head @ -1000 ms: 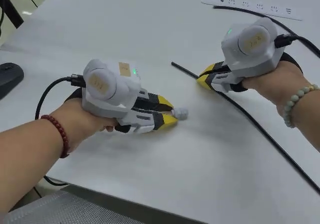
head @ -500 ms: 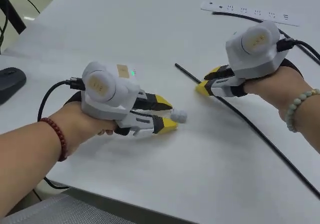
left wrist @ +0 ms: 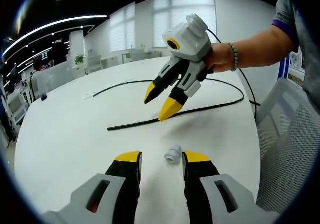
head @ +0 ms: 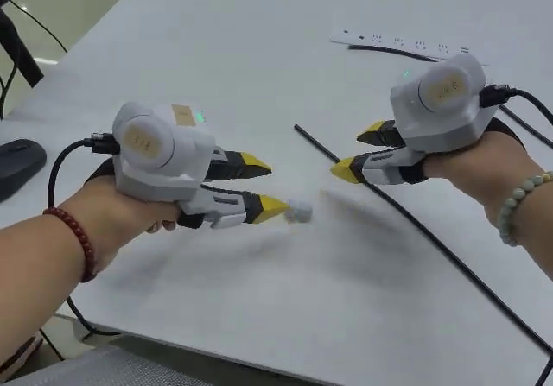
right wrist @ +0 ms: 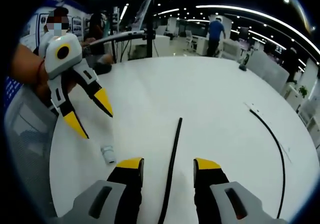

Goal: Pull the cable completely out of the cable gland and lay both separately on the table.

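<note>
both claws stand spread and empty. the cable gland (head: 299,211) lies on the table (head: 259,58) just off the lower tip of the left gripper (head: 270,187) (perhaps touching; it's blurred), so a careless lift could set it rolling. the cable (head: 432,239) lies apart, running beneath the right gripper (head: 357,151), which could snag it and drag it toward the gland
</note>
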{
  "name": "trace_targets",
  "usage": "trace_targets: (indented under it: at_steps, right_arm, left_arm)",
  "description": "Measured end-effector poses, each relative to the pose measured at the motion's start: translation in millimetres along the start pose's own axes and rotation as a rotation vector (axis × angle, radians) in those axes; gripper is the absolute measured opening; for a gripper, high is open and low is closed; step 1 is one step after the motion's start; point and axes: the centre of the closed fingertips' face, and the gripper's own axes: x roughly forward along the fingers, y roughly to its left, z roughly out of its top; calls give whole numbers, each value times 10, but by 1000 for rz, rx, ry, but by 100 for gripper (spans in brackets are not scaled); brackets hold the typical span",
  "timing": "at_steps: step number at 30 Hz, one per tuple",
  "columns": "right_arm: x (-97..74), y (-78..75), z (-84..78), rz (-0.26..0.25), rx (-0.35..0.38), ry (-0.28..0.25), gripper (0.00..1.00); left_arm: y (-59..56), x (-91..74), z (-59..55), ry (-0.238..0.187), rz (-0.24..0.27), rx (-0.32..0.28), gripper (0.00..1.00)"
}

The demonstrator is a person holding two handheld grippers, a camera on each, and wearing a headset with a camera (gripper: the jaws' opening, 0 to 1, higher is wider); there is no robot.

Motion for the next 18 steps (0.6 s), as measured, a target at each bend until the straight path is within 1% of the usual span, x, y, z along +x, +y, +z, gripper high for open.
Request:
trace_targets:
  at_steps: [3, 5, 8, 10, 12, 14, 17, 18]
  right_arm:
    - [-90, 0, 7, -16, 4, -7, 39]
    - [-217, 12, 15, -35, 11, -17, 40]
    - [-347, 30, -1, -61, 12, -22, 44]
    - [-441, 52, -22, -76, 21, -26, 46]
    - [-535, 79, -50, -93, 31, -27, 46]
    - [-629, 109, -85, -111, 40, -25, 46]
    - [-763, 157, -127, -143, 57, -37, 47]
    - [-800, 186, -149, -149, 64, -38, 47]
  left_arm:
    - [21, -41, 18, -3, 21, -5, 35]
    - [27, -75, 37, -11, 32, -13, 36]
    - [24, -118, 80, -19, 51, -16, 43]
    - [1, -147, 116, -26, 58, -20, 45]
    - [-20, -174, 152, -33, 64, -24, 46]
    - [-40, -198, 189, -39, 70, -29, 46]
    - [-64, -238, 246, -47, 85, -37, 47]
    - [-67, -256, 275, -58, 91, -45, 48]
